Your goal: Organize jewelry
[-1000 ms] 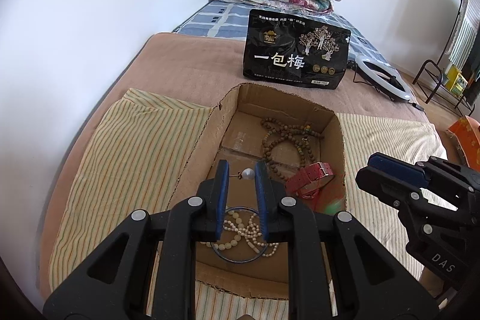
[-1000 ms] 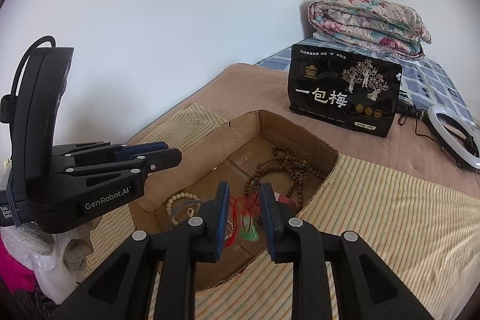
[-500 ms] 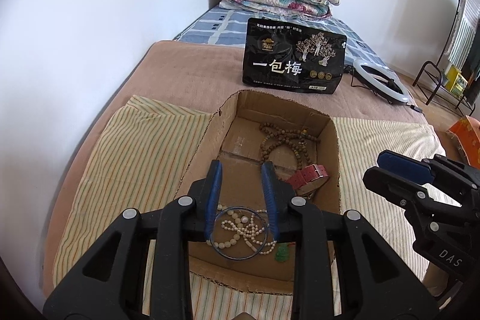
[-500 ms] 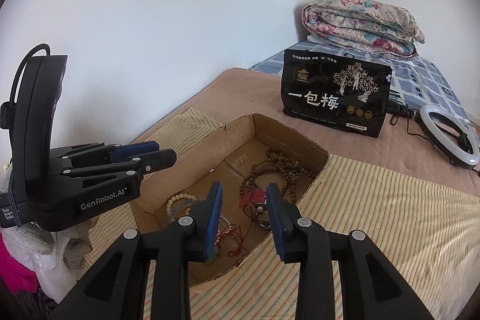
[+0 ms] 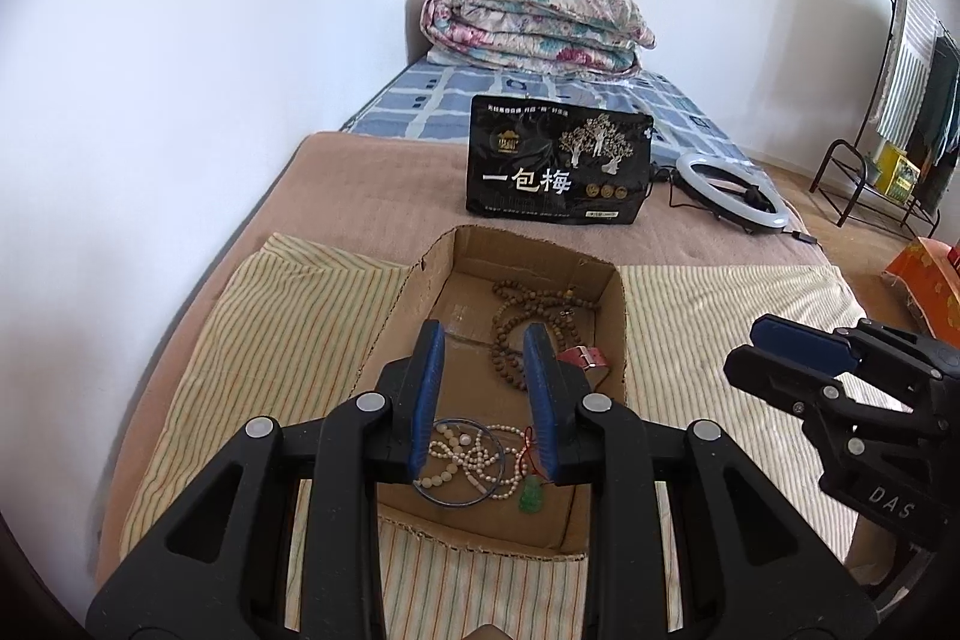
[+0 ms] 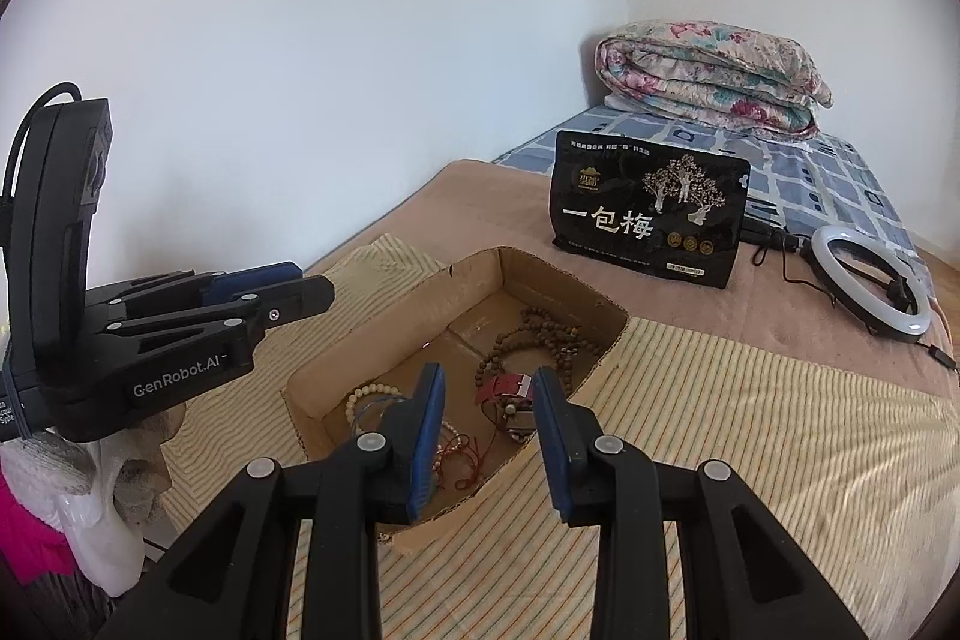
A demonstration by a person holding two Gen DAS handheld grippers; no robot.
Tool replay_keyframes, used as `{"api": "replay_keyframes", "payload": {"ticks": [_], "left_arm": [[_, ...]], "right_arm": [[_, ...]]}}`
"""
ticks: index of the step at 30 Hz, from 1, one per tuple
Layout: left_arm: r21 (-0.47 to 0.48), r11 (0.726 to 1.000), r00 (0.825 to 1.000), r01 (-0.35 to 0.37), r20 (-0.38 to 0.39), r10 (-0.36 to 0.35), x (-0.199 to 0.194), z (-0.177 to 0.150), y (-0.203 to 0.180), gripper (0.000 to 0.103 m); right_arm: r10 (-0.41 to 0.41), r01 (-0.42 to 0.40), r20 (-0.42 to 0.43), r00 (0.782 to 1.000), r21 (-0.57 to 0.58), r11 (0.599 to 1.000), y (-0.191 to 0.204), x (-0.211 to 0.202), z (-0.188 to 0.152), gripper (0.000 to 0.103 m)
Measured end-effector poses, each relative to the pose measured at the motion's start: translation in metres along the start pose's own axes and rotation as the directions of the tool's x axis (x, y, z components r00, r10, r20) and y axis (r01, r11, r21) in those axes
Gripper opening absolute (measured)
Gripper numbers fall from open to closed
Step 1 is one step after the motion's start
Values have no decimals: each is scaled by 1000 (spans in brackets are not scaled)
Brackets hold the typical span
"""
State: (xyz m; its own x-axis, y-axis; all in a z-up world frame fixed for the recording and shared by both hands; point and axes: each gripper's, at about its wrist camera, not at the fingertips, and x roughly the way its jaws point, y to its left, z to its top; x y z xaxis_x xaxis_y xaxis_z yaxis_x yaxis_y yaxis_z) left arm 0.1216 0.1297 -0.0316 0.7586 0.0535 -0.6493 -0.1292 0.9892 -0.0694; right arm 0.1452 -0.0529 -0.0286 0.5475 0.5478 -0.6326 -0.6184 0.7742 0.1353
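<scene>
An open cardboard box [image 5: 618,304] [image 6: 558,280] lies on a striped cloth on the bed. In it are a brown bead necklace [image 5: 510,322] [image 6: 540,334], a red strap [image 5: 585,357] [image 6: 504,387], a blue ring bangle [image 5: 459,460], cream bead strings [image 5: 474,457] [image 6: 369,391] and a green pendant on a red cord [image 5: 531,496]. My left gripper [image 5: 483,340] is open and empty above the box's near half. My right gripper [image 6: 489,382] is open and empty above the box's near right edge.
A black snack bag [image 5: 558,160] [image 6: 651,214] stands behind the box. A ring light [image 5: 729,190] [image 6: 870,280] with a cable lies to the right. A folded floral quilt [image 5: 534,25] sits at the back. The white wall runs along the left.
Both grippers have opened wider and drawn back and up from the box. The left let go of a small pearl piece; the right let go of the red-corded pendant, which now lies in the box.
</scene>
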Motion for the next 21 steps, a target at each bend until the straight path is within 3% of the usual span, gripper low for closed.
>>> {"api": "replay_keyframes", "payload": {"ticks": [7, 9, 10, 13, 16, 21], "left_arm": [[25, 1000, 999, 4, 37, -5, -32, -11, -14, 27], [50, 999, 999, 0, 52, -3, -41, -16, -22, 36], [61, 998, 998, -2, 62, -2, -47, -19, -25, 46], [74, 997, 997, 8, 79, -14, -59, -26, -33, 50], [88, 996, 996, 9, 91, -17, -71, -33, -42, 64], [96, 995, 992, 12, 120, -24, -86, -42, -52, 77]], "right_arm": [[-22, 22, 20, 1000, -3, 1000, -2, -28, -10, 31], [-34, 34, 27, 999, -7, 999, -2, -37, -13, 35], [-41, 41, 31, 999, -8, 999, -3, -42, -15, 36], [-55, 55, 40, 998, -1, 998, -5, -55, -22, 38], [-87, 86, 58, 995, 14, 996, -9, -68, -29, 52], [-150, 149, 82, 985, 22, 989, -15, -84, -40, 72]]}}
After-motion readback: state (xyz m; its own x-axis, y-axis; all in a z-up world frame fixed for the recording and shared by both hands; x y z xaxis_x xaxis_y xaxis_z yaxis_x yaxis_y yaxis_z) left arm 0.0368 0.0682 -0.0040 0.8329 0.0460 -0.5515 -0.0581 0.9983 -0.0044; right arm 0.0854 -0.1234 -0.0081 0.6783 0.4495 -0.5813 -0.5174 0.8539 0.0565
